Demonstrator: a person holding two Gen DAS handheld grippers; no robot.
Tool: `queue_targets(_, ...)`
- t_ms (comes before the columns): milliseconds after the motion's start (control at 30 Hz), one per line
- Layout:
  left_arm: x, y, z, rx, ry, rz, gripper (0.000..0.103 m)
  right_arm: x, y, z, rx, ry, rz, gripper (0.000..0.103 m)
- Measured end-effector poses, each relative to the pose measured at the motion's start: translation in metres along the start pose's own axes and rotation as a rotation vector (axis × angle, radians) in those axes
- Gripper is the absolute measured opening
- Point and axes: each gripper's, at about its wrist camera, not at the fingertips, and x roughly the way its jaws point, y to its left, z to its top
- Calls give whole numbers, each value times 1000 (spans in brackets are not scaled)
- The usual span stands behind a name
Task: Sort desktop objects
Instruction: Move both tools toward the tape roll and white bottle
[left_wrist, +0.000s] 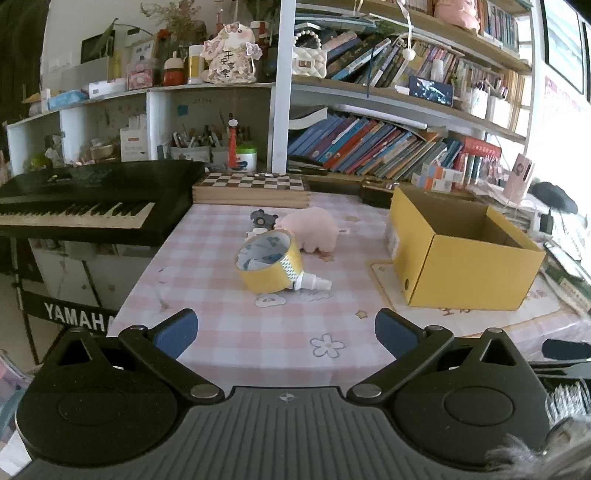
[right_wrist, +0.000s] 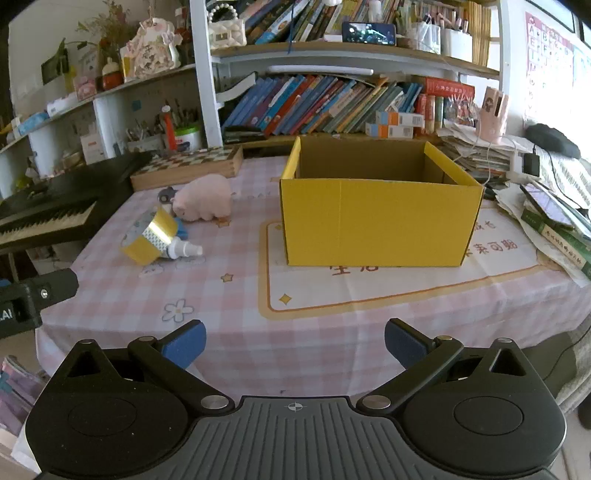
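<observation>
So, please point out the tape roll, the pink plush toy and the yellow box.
tape roll (left_wrist: 264, 277), left wrist view, on its yellow outer side.
pink plush toy (left_wrist: 314, 229), left wrist view, on its body.
yellow box (right_wrist: 380, 221), right wrist view, on its front wall.

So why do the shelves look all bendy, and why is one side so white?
Left wrist view: the fisheye lens curves the bookshelf, and daylight washes out the right edge. Right wrist view: same curving, glare at the far right, yet the yellow box stays sharp.

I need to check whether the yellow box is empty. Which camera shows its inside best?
The right wrist view: the yellow box faces it squarely, its back walls showing but not its floor. The left wrist view shows it cornerwise, revealing less.
</observation>
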Motion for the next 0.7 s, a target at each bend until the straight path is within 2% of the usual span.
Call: queue_targets(700,9,4,-1,2,40,21,103,4,7,0,-24,17,25,103)
